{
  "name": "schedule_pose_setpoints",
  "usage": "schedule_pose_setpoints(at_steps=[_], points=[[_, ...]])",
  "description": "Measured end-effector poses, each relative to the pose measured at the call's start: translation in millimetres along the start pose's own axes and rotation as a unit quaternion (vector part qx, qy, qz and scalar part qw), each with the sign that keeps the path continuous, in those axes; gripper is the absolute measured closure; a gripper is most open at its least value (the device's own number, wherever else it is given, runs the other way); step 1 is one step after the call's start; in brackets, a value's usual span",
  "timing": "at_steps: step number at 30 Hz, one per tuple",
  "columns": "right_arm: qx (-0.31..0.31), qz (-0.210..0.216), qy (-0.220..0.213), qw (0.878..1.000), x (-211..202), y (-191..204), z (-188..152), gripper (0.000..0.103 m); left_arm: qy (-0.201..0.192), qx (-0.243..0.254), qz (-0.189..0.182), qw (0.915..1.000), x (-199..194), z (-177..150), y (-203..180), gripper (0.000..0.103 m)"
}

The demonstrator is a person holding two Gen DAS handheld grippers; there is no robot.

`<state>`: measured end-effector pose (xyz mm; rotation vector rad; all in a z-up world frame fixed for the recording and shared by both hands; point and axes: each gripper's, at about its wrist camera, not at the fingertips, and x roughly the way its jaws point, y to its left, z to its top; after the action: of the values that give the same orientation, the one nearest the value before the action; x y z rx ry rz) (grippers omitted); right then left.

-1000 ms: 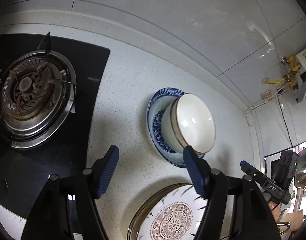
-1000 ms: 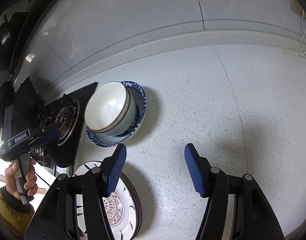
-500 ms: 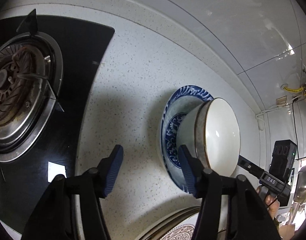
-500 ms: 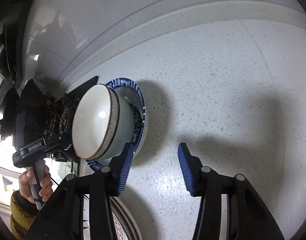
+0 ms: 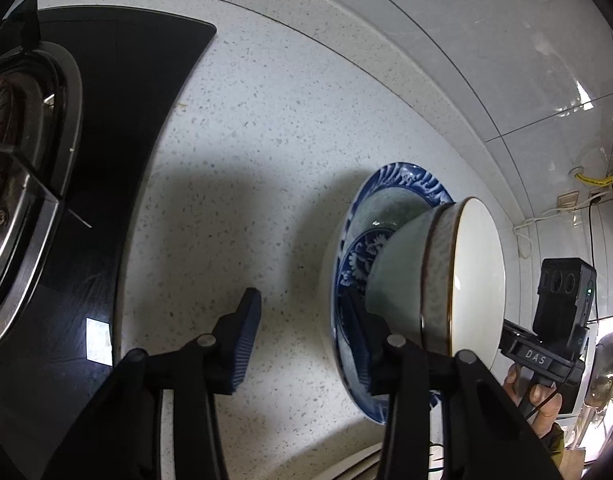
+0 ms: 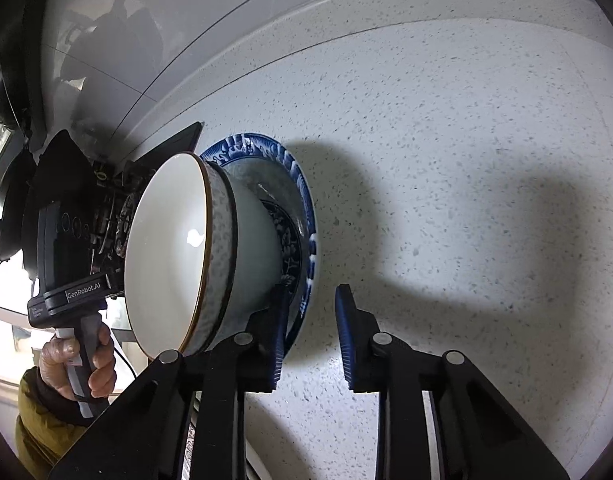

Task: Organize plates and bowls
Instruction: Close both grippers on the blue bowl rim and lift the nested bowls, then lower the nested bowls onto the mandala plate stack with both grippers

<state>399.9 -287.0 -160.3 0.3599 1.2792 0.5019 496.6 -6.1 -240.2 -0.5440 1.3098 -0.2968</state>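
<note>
Speckled white countertop is carrying a blue-patterned plate w/ stacked bowls sitting on it. Black glass hob is lying on the counter at 9 o'clock of the plate, well apart. Another plate's rim is showing at 6 o'clock.

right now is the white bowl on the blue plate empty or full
Empty: the white bowl shows only a bare glossy inside with a light glint, sitting upright in the blue patterned plate.
</note>
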Motion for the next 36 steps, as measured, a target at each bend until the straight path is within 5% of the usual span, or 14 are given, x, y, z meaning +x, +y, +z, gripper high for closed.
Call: schedule_pose_setpoints(at_steps=[6,21,30,36], points=[[0.004,0.013,0.003,1.0,13.5,1.7,0.3,0.088,0.01,-0.006,-0.036,0.9993,9.1,1.3,-2.8,0.093],[0.023,-0.023,0.002,0.999,19.7,17.6,-3.8,0.089,0.019,-0.022,-0.026,0.9992,-3.2,-2.9,-4.2,0.094],[0.022,-0.035,-0.033,0.999,-16.2,38.1,-16.7,0.089,0.0,0.002,-0.031,0.9995,-37.6,-12.8,-16.4,0.094],[0.017,-0.04,-0.043,0.998,-50.9,61.6,-52.2,0.089,0.002,0.012,-0.042,0.9991,-77.4,-47.9,-27.9,0.093]])
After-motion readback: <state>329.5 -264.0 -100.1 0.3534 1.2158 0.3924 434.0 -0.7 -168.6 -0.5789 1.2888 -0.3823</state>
